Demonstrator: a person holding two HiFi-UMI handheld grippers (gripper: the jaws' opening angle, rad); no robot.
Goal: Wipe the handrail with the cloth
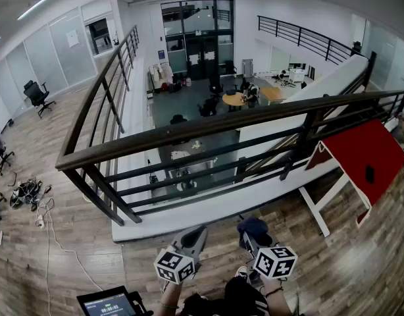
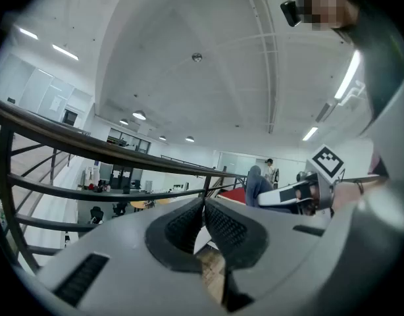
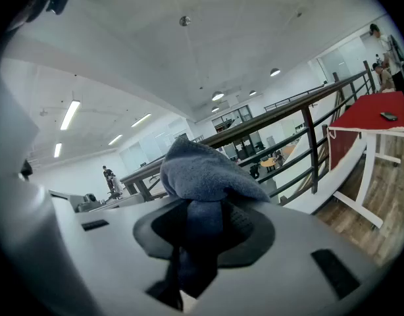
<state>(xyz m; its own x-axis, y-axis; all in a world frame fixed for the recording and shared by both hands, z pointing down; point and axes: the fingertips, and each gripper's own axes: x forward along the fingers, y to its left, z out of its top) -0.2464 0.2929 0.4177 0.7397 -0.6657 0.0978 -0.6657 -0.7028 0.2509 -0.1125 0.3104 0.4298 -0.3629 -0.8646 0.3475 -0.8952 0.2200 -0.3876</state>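
Note:
A dark brown handrail (image 1: 208, 122) tops a black metal railing that runs across the head view in front of me. It also crosses the left gripper view as the handrail (image 2: 77, 140) and the right gripper view as the handrail (image 3: 254, 122). My right gripper (image 1: 249, 232) is shut on a blue-grey cloth (image 3: 202, 173), bunched over its jaws; the cloth (image 1: 253, 225) shows as a dark lump. My left gripper (image 1: 197, 234) is shut, its pads (image 2: 218, 222) pressed together with nothing between them. Both grippers are held low, well short of the rail.
A white table with a red top (image 1: 370, 153) stands at the right against the railing. A screen device (image 1: 108, 303) sits at the bottom left. Cables (image 1: 27, 193) lie on the wooden floor at left. Beyond the railing is a drop to a lower floor.

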